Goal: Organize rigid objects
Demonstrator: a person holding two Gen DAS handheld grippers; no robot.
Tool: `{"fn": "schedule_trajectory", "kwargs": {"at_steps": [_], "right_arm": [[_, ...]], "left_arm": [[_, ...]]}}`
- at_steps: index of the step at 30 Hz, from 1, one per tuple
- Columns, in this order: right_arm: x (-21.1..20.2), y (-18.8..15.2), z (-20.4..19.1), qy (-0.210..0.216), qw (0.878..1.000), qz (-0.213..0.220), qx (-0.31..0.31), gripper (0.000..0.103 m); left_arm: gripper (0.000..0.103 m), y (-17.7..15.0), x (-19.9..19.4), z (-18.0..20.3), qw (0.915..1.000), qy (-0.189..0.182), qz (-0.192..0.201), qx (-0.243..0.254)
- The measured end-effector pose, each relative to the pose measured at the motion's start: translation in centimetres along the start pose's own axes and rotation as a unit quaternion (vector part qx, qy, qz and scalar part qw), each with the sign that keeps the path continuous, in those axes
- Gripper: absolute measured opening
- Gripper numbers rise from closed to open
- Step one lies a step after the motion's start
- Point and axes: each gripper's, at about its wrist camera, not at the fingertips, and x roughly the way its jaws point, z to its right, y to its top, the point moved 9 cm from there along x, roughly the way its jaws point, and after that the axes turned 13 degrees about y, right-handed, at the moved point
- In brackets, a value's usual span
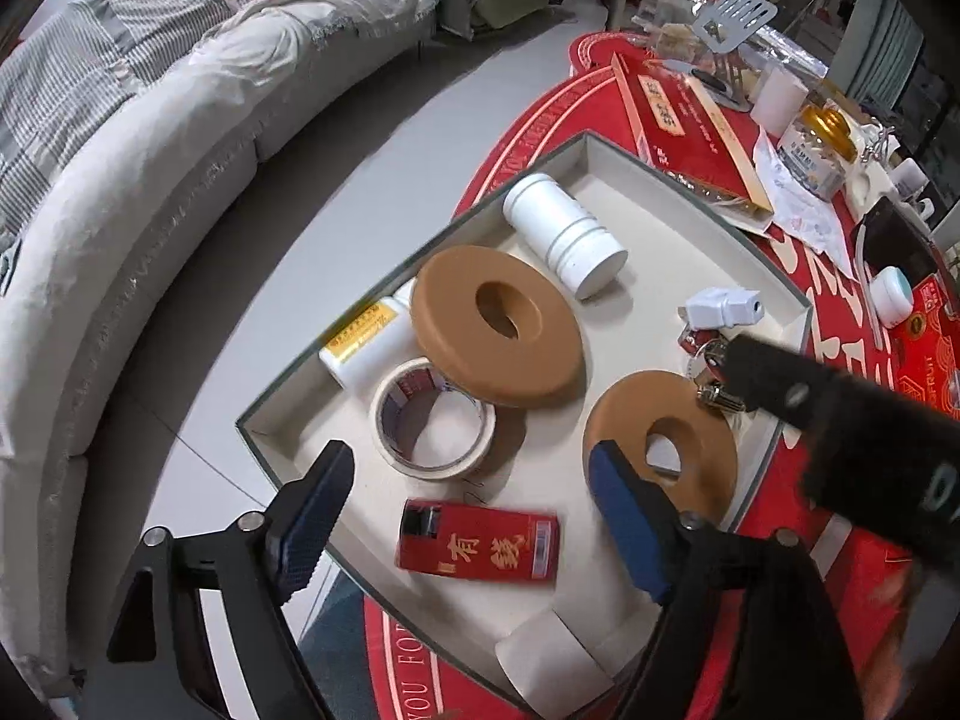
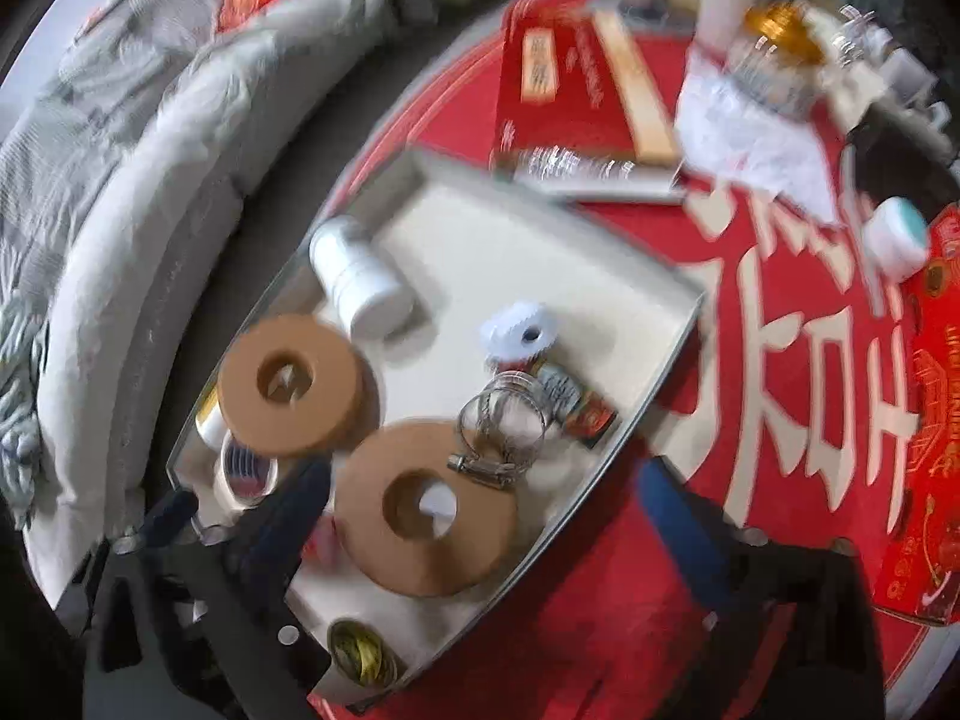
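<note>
A shallow cream tray (image 1: 660, 180) on the red table holds a white jar (image 1: 564, 234), two tan rings (image 1: 498, 324) (image 1: 660, 444), a tape roll (image 1: 432, 420), a yellow-labelled white bottle (image 1: 366, 342), a white plug (image 1: 720, 306) and a red box (image 1: 477, 546). My left gripper (image 1: 474, 510) is open just above the red box, touching nothing. My right gripper (image 2: 480, 516) is open wide, astride the nearer tan ring (image 2: 426, 510), with its pads apart from the ring. Metal hose clamps (image 2: 504, 426) lie on that ring's far edge. The right wrist view is blurred.
A grey sofa (image 1: 150, 180) curves along the left. Beyond the tray lie a long red gift box (image 1: 678, 120), a gold-lidded jar (image 1: 816, 144), a metal spatula (image 1: 738, 18) and crumpled paper. A small white and teal tub (image 1: 891, 294) sits at the right.
</note>
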Motion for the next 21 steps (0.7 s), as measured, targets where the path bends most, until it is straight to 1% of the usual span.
{"fn": "schedule_trajectory", "kwargs": {"at_steps": [1,3,5,7,8,10,11,13,14,15,16,17,19,21], "right_arm": [[-0.4,0.2,-0.1,-0.002,1.000,0.008,-0.004,0.103],[-1.1,0.3,-0.1,-0.005,1.000,0.009,-0.011,0.103],[-1.9,0.2,0.2,-0.011,1.000,0.013,-0.009,0.103],[-3.0,0.0,0.7,-0.010,1.000,0.027,0.001,0.103],[-3.5,-0.2,0.9,-0.006,0.999,0.034,0.005,0.103],[-4.4,-0.6,1.0,0.001,0.999,0.043,0.015,0.103],[-4.8,-0.8,1.1,0.003,0.999,0.046,0.019,0.103],[-5.4,-1.4,1.0,0.005,0.999,0.047,0.023,0.103],[-5.5,-1.7,0.9,0.002,0.999,0.045,0.026,0.103],[-5.5,-2.0,0.8,0.003,0.999,0.040,0.027,0.103],[-5.6,-2.3,0.5,0.012,0.999,0.043,0.027,0.103],[-5.8,-2.6,0.1,0.023,0.998,0.048,0.024,0.103],[-5.8,-3.2,-0.5,0.043,0.998,0.046,0.024,0.103],[-5.7,-3.9,-1.2,0.074,0.996,0.039,0.032,0.103]], "left_arm": [[0.085,-0.1,-0.1,-0.2,1.0000,0.002,0.000,-0.001],[0.085,0.0,-0.6,-0.6,1.0000,0.001,0.002,-0.007],[0.085,0.4,-1.7,-1.2,0.9993,-0.009,0.028,-0.022],[0.085,0.9,-3.0,-2.0,0.9978,-0.002,0.056,-0.034],[0.085,1.1,-3.5,-2.2,0.9973,-0.002,0.065,-0.034],[0.087,1.1,-4.6,-2.1,0.9968,-0.027,0.069,-0.029],[0.087,0.9,-4.9,-2.1,0.9964,-0.045,0.064,-0.034],[0.087,0.5,-5.0,-2.0,0.9960,-0.064,0.046,-0.042],[0.087,0.0,-4.8,-2.1,0.9965,-0.063,0.029,-0.047],[0.087,-0.3,-4.6,-2.3,0.9977,-0.047,0.017,-0.046],[0.087,-0.5,-4.5,-2.4,0.9984,-0.033,0.013,-0.044],[0.087,-0.9,-4.2,-2.7,0.9993,-0.007,0.003,-0.037],[0.087,-1.5,-4.0,-2.7,0.9996,0.007,-0.007,-0.026],[0.087,-2.0,-4.1,-2.8,0.9996,0.008,-0.011,-0.023]]}}
